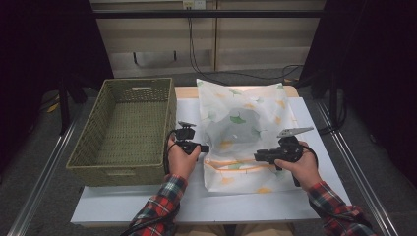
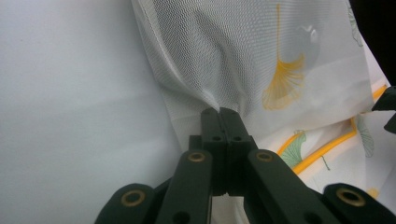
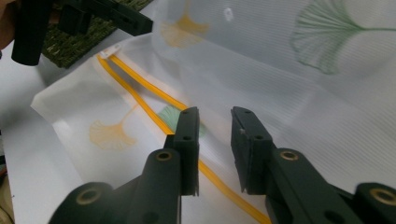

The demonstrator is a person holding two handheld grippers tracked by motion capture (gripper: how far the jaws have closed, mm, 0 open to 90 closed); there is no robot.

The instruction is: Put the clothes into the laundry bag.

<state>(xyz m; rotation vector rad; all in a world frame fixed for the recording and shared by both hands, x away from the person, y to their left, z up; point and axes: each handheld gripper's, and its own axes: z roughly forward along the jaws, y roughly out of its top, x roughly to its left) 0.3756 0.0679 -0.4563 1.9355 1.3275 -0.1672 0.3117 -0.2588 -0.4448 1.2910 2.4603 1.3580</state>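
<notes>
The left gripper (image 2: 219,114) had its jaws clenched on the mesh bag's (image 1: 243,130) side edge, pinning it on the table (image 1: 123,204). The right gripper's (image 3: 215,116) jaws stood released above the orange zipper (image 3: 140,84), likely to work it.

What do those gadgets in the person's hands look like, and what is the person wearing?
Each hand holds a black handheld tool: the left gripper and the right gripper. Both end in two flat black fingers on hinged links with brass-coloured pivot rings. A grey three-cornered plate sits atop each, and a black cable loops away. The sleeves are red, green and white plaid.
</notes>
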